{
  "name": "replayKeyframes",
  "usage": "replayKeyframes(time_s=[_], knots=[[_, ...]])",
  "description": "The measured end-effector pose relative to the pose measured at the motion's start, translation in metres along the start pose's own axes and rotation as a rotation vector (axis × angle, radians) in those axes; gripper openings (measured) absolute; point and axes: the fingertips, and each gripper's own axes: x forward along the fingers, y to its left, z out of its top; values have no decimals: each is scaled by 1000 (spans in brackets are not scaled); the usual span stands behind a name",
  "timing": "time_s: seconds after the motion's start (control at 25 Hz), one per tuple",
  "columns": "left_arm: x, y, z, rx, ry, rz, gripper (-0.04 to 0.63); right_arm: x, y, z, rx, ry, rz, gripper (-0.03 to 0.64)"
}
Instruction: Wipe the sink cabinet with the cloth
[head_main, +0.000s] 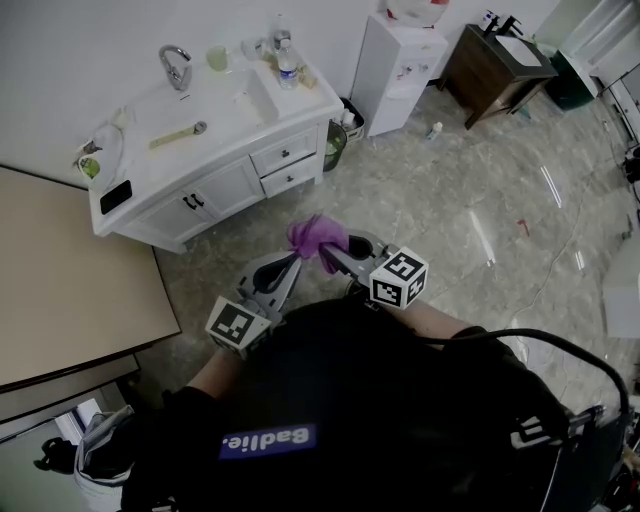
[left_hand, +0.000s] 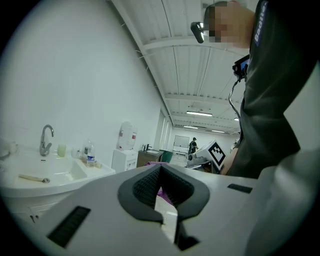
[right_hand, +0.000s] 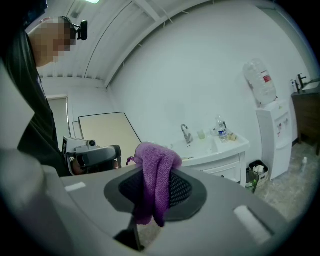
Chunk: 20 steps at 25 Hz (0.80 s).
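Observation:
The white sink cabinet (head_main: 230, 185) stands against the wall at the upper left of the head view, with a basin, a faucet (head_main: 177, 66) and two drawers. My right gripper (head_main: 328, 252) is shut on a purple cloth (head_main: 318, 235) and held in mid-air over the floor, well short of the cabinet. In the right gripper view the cloth (right_hand: 155, 172) drapes over the closed jaws of my right gripper (right_hand: 155, 180), with the cabinet (right_hand: 220, 160) beyond. My left gripper (head_main: 293, 262) is beside it, shut and empty. The left gripper view has my left gripper (left_hand: 161, 170) pointing past the cabinet (left_hand: 50, 182).
On the countertop lie a water bottle (head_main: 287, 62), a cup and a long-handled brush (head_main: 178, 133). A bin (head_main: 335, 145) stands at the cabinet's right end, then a white water dispenser (head_main: 400, 70) and a dark cabinet (head_main: 495, 65). A beige panel (head_main: 70, 280) lies at the left.

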Motion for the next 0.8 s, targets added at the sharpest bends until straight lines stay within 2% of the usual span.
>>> replayKeyframes(time_s=[0.12, 0.28, 0.44, 0.6, 0.8], knots=[[6, 10, -5, -15, -12, 28, 5, 2, -12, 1, 17, 1, 10, 77], [28, 21, 2, -19, 15, 57, 5, 10, -38, 9, 32, 5, 35, 77], [56, 42, 5, 19, 4, 111, 5, 17, -71, 26, 44, 8, 77, 77], [88, 58, 16, -5, -7, 172, 5, 26, -105, 40, 10, 22, 128, 77], [122, 80, 12, -37, -31, 222, 5, 47, -137, 37, 22, 65, 173, 77]])
